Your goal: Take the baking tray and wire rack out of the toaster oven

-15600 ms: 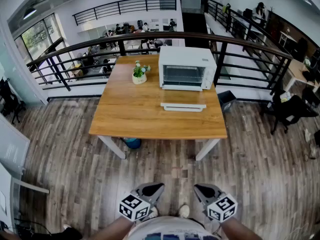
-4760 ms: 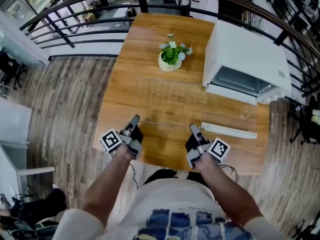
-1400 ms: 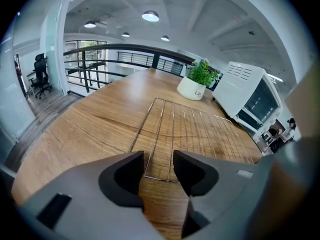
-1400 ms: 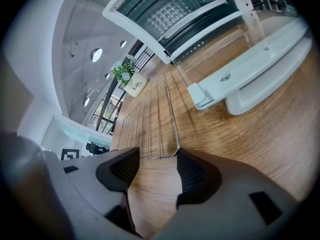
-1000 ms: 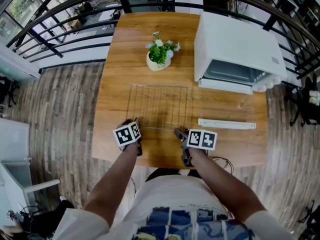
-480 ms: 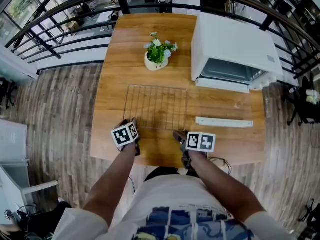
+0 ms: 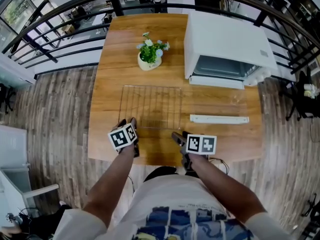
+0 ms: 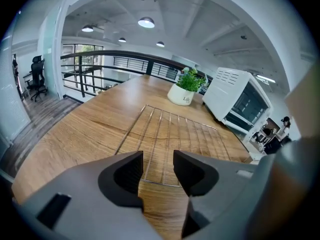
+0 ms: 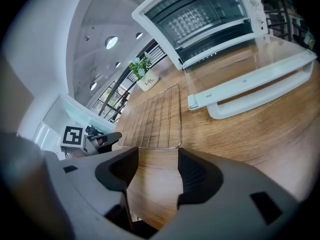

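The wire rack [image 7: 150,106] lies flat on the wooden table [image 7: 107,134], left of the oven's lowered glass door [image 7: 219,118]. The white toaster oven [image 7: 227,41] stands open at the back right; I cannot make out a baking tray in it. My left gripper [image 7: 126,122] hovers open just short of the rack's near left corner, with nothing between its jaws. My right gripper [image 7: 181,139] is open near the rack's near right corner; its jaws have just been closing a little, with nothing between them. Both gripper views show the rack [image 8: 175,131] [image 9: 155,114] beyond the empty jaws.
A small potted plant [image 7: 149,54] stands behind the rack, left of the oven. The door's white handle [image 9: 260,86] reaches toward the table's right side. The table's front edge is just under both grippers. A black railing [image 7: 60,29] runs behind the table.
The rack, carried between both grippers a few seconds ago, now lies let go on the table. Over the last second both grippers lifted slightly and drew back from its near edge.
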Available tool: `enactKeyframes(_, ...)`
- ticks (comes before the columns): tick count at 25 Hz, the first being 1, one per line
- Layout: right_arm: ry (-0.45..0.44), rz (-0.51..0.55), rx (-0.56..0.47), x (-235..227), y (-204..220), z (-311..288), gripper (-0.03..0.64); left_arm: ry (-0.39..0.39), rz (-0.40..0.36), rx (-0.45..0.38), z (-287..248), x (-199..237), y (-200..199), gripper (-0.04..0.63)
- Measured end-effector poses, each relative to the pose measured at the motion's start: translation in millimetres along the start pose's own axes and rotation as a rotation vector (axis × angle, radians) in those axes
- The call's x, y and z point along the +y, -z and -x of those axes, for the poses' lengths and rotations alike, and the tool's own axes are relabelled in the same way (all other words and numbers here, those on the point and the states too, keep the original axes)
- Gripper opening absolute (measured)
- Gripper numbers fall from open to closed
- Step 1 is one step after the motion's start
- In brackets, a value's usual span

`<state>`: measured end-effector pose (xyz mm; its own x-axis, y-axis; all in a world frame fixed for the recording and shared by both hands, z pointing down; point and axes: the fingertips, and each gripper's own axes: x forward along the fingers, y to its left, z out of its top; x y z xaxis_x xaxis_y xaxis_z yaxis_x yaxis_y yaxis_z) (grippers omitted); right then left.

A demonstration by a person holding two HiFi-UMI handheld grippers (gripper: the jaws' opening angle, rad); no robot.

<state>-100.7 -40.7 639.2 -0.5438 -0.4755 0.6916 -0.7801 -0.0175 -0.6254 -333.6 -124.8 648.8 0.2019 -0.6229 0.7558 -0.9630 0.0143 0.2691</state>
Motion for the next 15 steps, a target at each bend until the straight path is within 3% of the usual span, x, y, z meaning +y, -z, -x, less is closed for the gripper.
enactKeyframes(8, -0.050, 0.038, -0.055, -8, -17, 49, 0.238, 0.140, -0.021, -0.017, 10, -79, -2, 0.184)
enactKeyframes(15, -0.114, -0.071, -0.213, -49, -62, 105, 0.230, 0.342, 0.041, -0.049, 21, -175, -5, 0.187)
